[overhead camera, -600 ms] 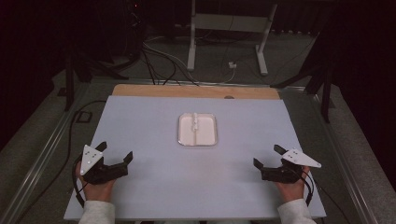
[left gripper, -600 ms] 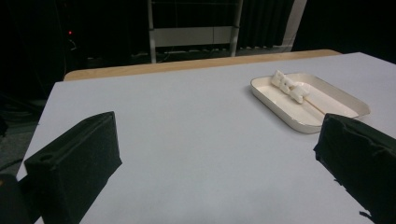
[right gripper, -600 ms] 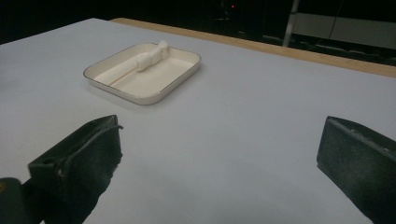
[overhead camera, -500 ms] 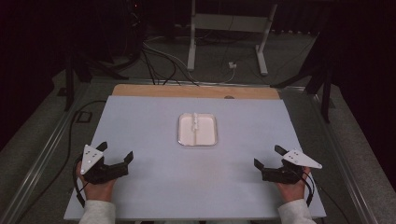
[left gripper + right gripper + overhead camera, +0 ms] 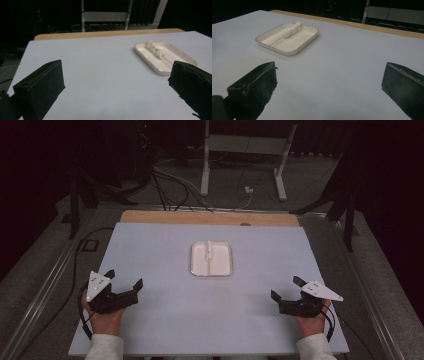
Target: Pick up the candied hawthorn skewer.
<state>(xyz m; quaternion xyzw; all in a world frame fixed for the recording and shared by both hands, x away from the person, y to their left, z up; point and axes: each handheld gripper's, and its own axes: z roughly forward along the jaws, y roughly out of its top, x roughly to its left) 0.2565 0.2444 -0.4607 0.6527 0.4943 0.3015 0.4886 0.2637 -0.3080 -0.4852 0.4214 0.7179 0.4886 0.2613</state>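
Nothing has moved since the earlier frames: both grippers sit at the same near corners of the table, and the tray is in the same spot.

One white tray [image 5: 211, 259] sits at the middle of the pale table [image 5: 150, 250], well apart from both grippers. It is rectangular with rounded corners and a thin dark line along its rim. One skewer [image 5: 209, 254] lies in it along its middle, with small white lumps at the far end; in the left gripper view about three lumps [image 5: 155, 49] can be made out, though they run together and the count is not sure. The thin stick [image 5: 277, 38] points toward the tray's near end.

Two grippers are in use, one in each hand. The left gripper [image 5: 123, 281] rests at the near left of the table with its jaws spread wide and nothing between them. The right gripper [image 5: 286, 289] rests at the near right, jaws likewise wide apart and empty. Each carries one grey three-cornered plate on top.

No brand, label or writing can be read on the tray, the table or the grippers.
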